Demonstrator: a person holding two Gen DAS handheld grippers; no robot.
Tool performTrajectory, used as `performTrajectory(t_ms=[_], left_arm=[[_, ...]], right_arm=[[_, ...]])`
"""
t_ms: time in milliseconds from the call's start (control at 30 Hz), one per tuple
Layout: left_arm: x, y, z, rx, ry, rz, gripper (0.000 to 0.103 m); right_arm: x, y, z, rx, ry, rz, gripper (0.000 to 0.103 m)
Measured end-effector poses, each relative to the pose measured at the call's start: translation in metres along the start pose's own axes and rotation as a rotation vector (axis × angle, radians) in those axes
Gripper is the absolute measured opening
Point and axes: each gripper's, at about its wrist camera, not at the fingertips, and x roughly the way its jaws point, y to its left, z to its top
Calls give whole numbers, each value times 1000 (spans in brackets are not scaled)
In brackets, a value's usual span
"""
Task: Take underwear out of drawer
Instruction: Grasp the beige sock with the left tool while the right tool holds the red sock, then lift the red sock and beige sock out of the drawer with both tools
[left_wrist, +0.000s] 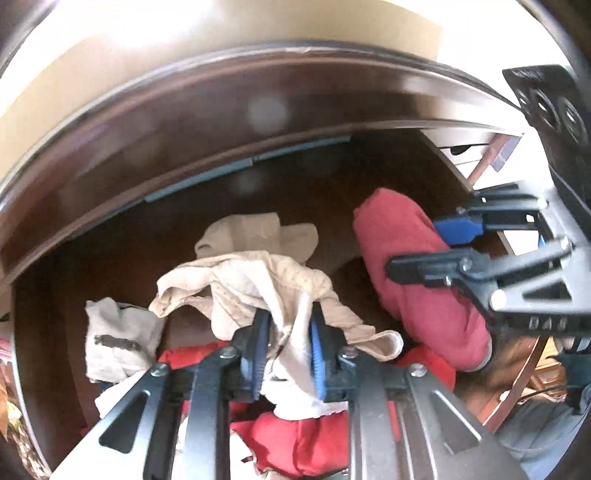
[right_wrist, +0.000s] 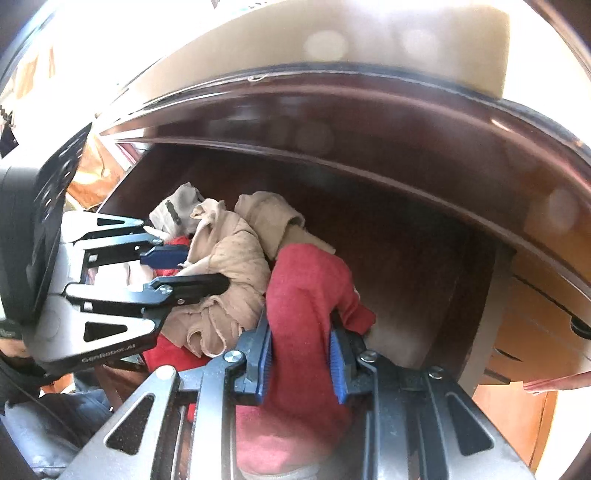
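In the left wrist view my left gripper (left_wrist: 287, 334) is shut on a beige dotted piece of underwear (left_wrist: 258, 280), bunched between its blue pads over the open dark wooden drawer (left_wrist: 110, 229). My right gripper (left_wrist: 417, 251) comes in from the right, shut on a red piece of underwear (left_wrist: 410, 258). The right wrist view shows the right gripper (right_wrist: 301, 338) clamped on the red underwear (right_wrist: 306, 288), which hangs over its pads. Beside it the left gripper (right_wrist: 207, 267) holds the beige underwear (right_wrist: 232, 266).
More clothes lie in the drawer: a white piece with a dark band (left_wrist: 118, 336), a beige piece at the back (left_wrist: 258, 232) and red cloth underneath (left_wrist: 303, 439). The dresser top (right_wrist: 332, 107) overhangs the drawer's back. A wooden floor (right_wrist: 517, 413) lies to the right.
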Motion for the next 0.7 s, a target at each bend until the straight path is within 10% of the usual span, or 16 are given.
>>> performTrajectory(t_ms=[700], left_arm=[[-62, -6, -54, -88, -325, 84, 13]], right_arm=[[-38, -8, -13, -38, -130, 25, 29]])
